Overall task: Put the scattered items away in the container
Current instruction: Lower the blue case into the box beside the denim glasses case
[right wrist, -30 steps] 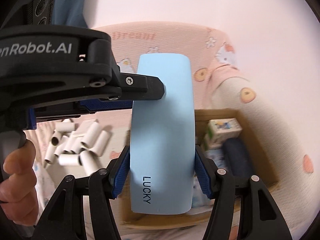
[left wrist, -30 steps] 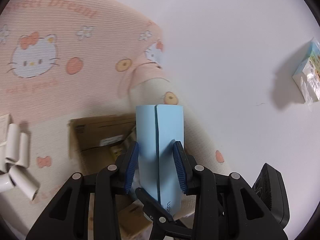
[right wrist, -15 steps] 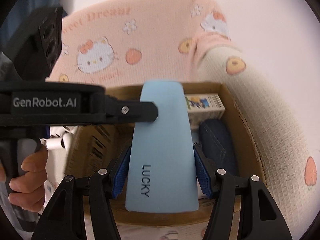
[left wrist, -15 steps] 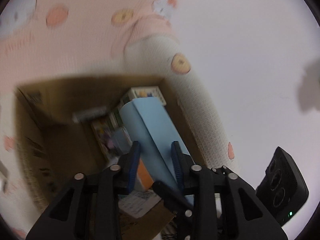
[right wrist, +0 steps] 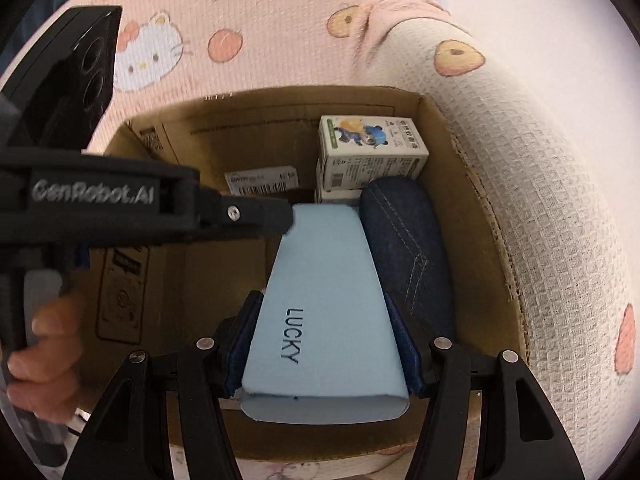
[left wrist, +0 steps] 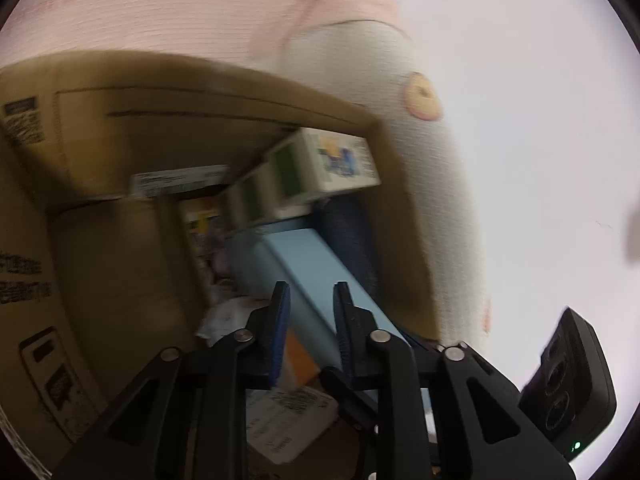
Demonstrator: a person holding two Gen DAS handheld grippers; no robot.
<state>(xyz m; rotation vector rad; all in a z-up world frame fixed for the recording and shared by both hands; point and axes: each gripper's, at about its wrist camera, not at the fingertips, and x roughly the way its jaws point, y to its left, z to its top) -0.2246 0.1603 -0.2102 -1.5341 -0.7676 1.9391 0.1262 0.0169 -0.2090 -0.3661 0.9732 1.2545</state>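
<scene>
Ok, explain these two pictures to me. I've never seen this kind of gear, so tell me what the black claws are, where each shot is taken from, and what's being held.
There is no robot here. A person holds a black two-finger gripper in each hand, and each gripper carries a wide-angle camera looking along its own fingers.

The right gripper appears in its own camera, shut on the wide sides of a light blue case printed LUCKY. The left gripper appears in its own camera with the same case's thin edges between its pads; its jaws are opening.

Both hold the case low inside a cardboard box, which stands on a pink and cream cartoon blanket. Already inside are a dark denim case and a small white carton. The person's hand grips the left handle.
</scene>
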